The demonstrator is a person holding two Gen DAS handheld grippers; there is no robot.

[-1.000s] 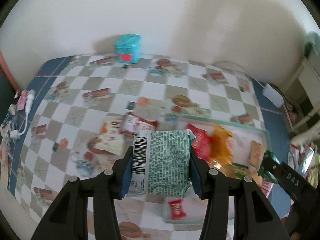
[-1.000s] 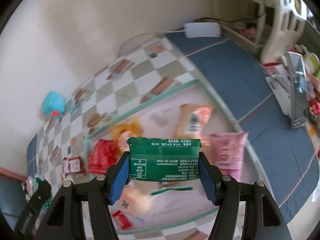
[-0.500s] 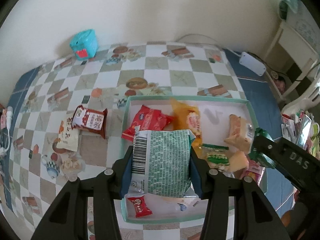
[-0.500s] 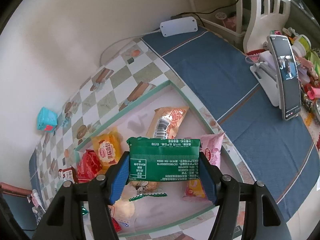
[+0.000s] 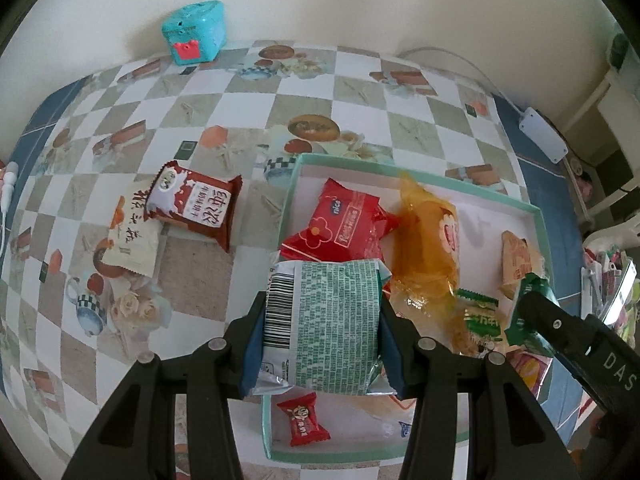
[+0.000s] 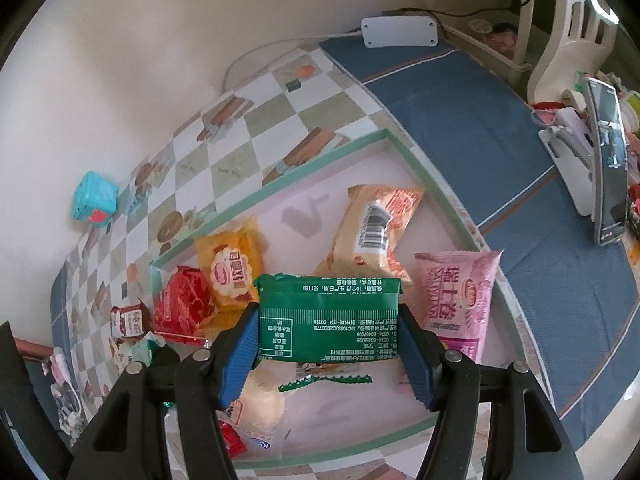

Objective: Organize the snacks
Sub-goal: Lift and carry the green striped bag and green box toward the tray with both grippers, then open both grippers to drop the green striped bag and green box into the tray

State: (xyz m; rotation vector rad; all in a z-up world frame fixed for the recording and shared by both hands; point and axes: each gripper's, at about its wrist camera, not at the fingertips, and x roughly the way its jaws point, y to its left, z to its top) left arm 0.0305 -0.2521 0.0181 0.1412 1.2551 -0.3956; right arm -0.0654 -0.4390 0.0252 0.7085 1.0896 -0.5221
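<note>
Green packets are being pinched over the tray (image 5: 294, 184): left gripper (image 5: 320, 336) and right gripper (image 6: 330, 330) each gripping one; two snacks (image 5: 192, 204) are lying outside.

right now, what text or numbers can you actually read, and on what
"DAS": the right gripper, seen from the left wrist.
"nice": the red packet in the tray.
"0574-63457088": the green packet, printed upside down.
Chinese print on the pink packet, brown packet and mint-patterned packet: too small or blurred to read.
</note>
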